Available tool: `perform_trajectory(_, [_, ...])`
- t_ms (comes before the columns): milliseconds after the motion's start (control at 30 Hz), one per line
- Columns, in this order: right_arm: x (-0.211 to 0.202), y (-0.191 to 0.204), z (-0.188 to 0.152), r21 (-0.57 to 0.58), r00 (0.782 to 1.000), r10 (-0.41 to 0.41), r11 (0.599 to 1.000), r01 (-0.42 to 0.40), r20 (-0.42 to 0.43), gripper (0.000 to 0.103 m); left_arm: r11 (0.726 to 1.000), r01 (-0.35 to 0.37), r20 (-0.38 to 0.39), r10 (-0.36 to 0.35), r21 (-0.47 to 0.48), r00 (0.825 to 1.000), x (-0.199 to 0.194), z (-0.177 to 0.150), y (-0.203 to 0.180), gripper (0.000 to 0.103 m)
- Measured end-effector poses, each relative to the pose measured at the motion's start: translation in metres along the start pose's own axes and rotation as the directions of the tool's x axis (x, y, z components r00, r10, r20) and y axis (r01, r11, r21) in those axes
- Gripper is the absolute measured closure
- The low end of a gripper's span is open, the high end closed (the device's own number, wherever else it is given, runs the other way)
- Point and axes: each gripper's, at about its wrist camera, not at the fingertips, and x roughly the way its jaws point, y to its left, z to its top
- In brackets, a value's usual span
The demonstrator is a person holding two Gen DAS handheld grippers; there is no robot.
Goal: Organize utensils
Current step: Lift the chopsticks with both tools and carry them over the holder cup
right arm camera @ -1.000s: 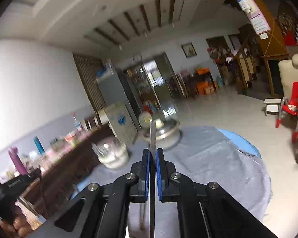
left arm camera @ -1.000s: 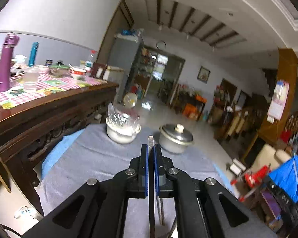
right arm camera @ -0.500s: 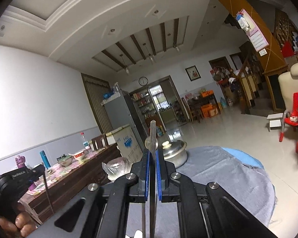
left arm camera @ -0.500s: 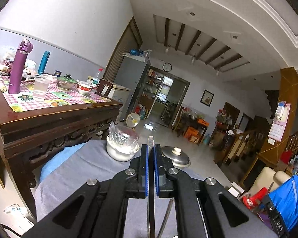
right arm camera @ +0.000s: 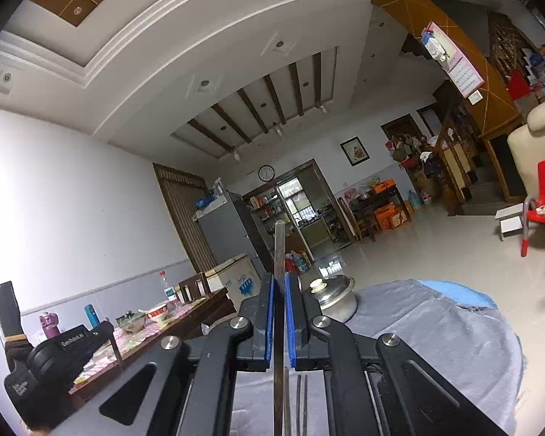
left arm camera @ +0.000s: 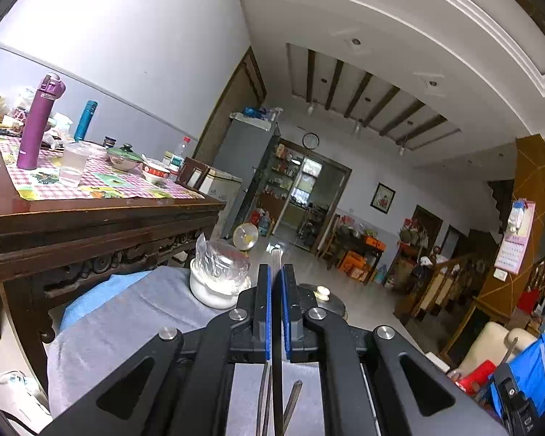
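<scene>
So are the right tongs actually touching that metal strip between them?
Touching. In the right wrist view, the right tongs are shut on the metal strip, both blue pads pressed against its sides.

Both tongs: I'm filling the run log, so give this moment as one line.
left tongs: shut on metal utensil | right tongs: shut on steel utensil | lidded pot, grey cloth: untouched

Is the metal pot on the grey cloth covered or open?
Covered. The metal pot has its lid seated on the rim, its pale knob pointing up.
</scene>
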Motion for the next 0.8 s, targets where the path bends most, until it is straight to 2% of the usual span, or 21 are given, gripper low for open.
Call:
perform_trajectory(100, [0.005, 0.008, -0.006, -0.024, 1.0, -0.01, 1.0, 0.01, 0.018, 0.096, 0.999, -0.029, 0.052, 0.027, 0.024, 0.998, 0.0, -0.007, -0.005, 0.098])
perform_trajectory(233, [0.009, 0.016, -0.021, -0.071, 1.0, -0.009, 0.997, 0.01, 0.013, 0.096, 0.996, -0.064, 0.079, 0.059, 0.057, 0.995, 0.005, -0.023, -0.005, 0.098])
perform_trajectory(400, [0.013, 0.025, -0.04, -0.159, 1.0, -0.013, 0.987, 0.01, -0.017, 0.096, 0.994, -0.078, 0.056, 0.074, 0.076, 0.996, 0.011, -0.041, -0.002, 0.098])
perform_trajectory(600, [0.016, 0.022, -0.051, -0.172, 0.998, -0.013, 0.985, 0.001, -0.068, 0.096, 0.993, -0.071, 0.027, 0.069, 0.094, 0.997, 0.01, -0.049, 0.002, 0.098])
perform_trajectory(800, [0.011, 0.021, -0.052, -0.194, 0.997, -0.008, 0.981, -0.008, -0.081, 0.096, 0.993, -0.06, 0.018, 0.059, 0.101, 0.998, 0.003, -0.05, 0.004, 0.098])
